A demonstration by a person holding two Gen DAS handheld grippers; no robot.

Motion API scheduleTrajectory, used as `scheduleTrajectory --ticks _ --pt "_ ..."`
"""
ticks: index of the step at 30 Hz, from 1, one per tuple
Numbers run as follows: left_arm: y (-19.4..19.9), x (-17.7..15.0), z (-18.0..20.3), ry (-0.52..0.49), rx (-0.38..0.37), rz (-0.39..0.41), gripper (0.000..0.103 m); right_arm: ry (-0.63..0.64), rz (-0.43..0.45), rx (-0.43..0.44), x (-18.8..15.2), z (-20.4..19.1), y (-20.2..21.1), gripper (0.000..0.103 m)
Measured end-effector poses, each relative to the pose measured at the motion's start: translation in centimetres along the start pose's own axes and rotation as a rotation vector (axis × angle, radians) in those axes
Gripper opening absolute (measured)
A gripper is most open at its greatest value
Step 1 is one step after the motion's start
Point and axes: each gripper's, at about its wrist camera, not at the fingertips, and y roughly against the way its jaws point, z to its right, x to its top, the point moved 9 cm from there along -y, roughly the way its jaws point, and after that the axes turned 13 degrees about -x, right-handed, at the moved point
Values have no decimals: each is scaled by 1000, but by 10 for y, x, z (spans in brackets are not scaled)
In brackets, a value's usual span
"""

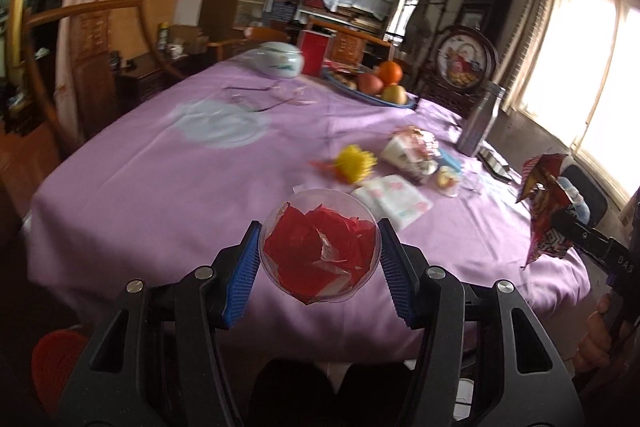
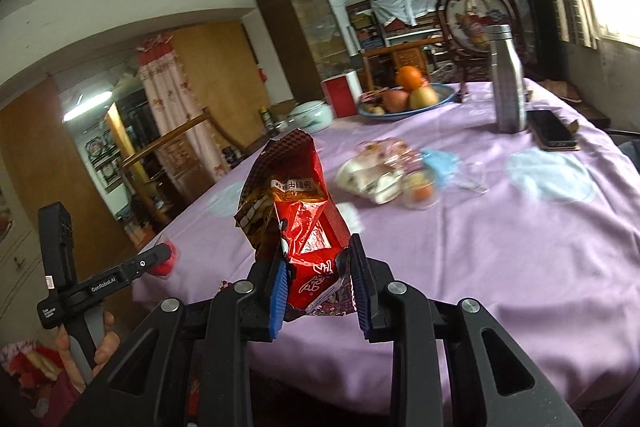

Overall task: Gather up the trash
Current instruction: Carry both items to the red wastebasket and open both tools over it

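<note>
My left gripper (image 1: 320, 231) is shut on a clear plastic cup (image 1: 320, 259) stuffed with red paper, held above the near edge of the purple-clothed table (image 1: 160, 179). My right gripper (image 2: 317, 251) is shut on an opened red snack bag (image 2: 292, 187), which stands upright between the blue pads. That bag (image 1: 542, 195) also shows at the right of the left wrist view. Loose trash lies mid-table: a yellow frilly piece (image 1: 354, 163), a tissue packet (image 1: 394, 201), a heap of wrappers (image 2: 376, 167), a blue mask (image 2: 440, 163) and a small clear cup (image 2: 420, 191).
A blue fruit bowl (image 2: 400, 111), a steel bottle (image 2: 508, 79), a phone (image 2: 554, 131), a white lidded pot (image 1: 280, 61) and a red box (image 1: 316, 47) stand at the table's far side. Wooden chairs (image 1: 92, 39) stand around the table. A hand (image 2: 104, 343) grips the left gripper's handle.
</note>
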Motion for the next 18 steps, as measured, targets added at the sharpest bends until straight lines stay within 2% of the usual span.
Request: scheduleTrajectory --ticks 7,11,15,18 --pt "73 -29 -57 35 125 4 57 57 -41 113 -23 -56 12 29" --pt "112 -51 -86 64 181 -7 57 91 -100 190 -42 -94 12 29" --pt "147 -83 -125 107 249 -39 57 137 -140 245 -55 -129 12 29" --pt "159 -108 -159 179 270 -52 57 180 -173 276 -66 -160 11 29"
